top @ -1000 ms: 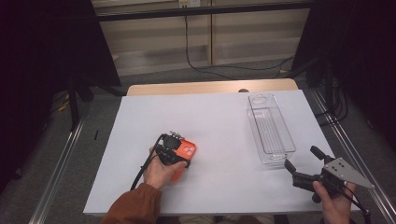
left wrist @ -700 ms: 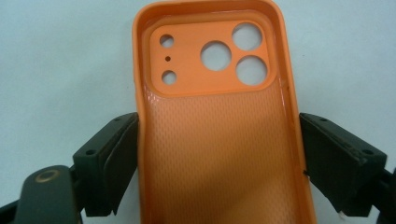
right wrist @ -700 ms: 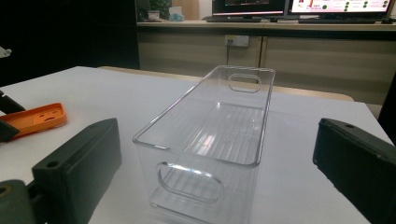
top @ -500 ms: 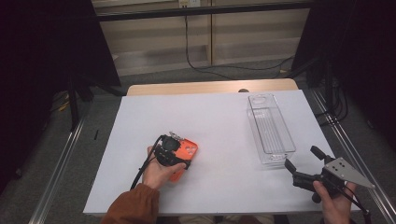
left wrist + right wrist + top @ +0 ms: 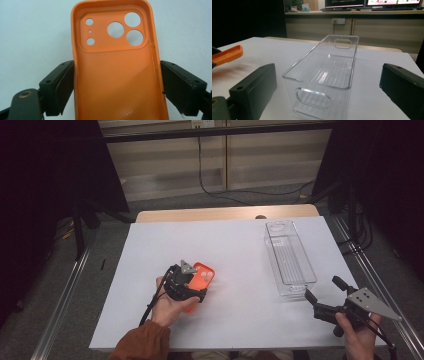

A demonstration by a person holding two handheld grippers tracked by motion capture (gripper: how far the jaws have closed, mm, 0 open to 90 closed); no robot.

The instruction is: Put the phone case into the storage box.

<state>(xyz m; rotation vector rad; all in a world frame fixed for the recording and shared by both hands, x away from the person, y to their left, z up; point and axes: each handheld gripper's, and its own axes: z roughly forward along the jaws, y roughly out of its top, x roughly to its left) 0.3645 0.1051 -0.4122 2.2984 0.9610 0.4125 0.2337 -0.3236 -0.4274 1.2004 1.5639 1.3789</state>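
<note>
Now | left tool [image 5: 117, 87] pinching orange phone case [image 5: 116, 62], lifted slightly | right tool [image 5: 329, 95] spread, unmoved

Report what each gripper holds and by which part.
The left gripper clamps the orange phone case by its two long sides. The right gripper holds nothing.

White table [image 5: 240, 245]; clear bin [image 5: 289, 257] standing on right side, near front edge.

Left gripper [image 5: 192, 287] clamped on orange phone case [image 5: 201, 276] above white table [image 5: 235, 250]; right gripper [image 5: 322, 295] open, near clear plastic bin [image 5: 290, 257] at right.
</note>
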